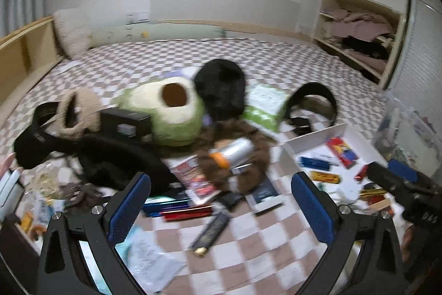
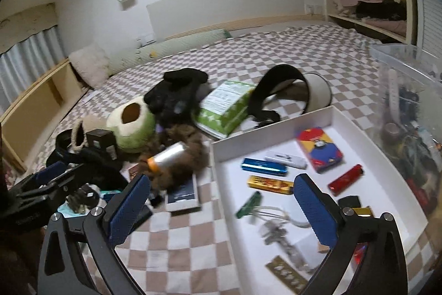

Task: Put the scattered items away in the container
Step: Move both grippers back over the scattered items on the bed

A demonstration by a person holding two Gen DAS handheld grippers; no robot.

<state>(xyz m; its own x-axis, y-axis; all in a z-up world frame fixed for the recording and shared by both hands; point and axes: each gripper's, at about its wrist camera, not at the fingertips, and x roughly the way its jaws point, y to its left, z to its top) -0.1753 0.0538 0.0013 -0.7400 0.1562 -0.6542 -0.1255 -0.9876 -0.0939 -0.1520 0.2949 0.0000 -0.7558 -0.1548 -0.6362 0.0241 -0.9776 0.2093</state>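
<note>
A white shallow tray [image 2: 218, 154] lies on the checkered bed and holds several small items: a blue bar [image 2: 263, 166], a yellow bar [image 2: 269, 184], a red lighter [image 2: 345, 180] and a colourful card box [image 2: 319, 149]. The tray also shows in the left wrist view [image 1: 312, 136]. My right gripper [image 2: 221, 208] is open and empty, hovering over the tray's left edge. My left gripper [image 1: 221, 205] is open and empty above scattered items: a black stick [image 1: 211, 230], a red bar [image 1: 187, 212] and a silver can [image 1: 234, 152] on a brown furry thing [image 1: 248, 170].
A pile holds a green plush [image 1: 176, 112], black hats [image 1: 221, 85], a black box [image 1: 125, 123], a green tissue pack [image 2: 223, 107] and a visor [image 2: 287, 90]. A clear plastic bin [image 2: 408, 101] full of things stands right of the tray. Shelves line both sides.
</note>
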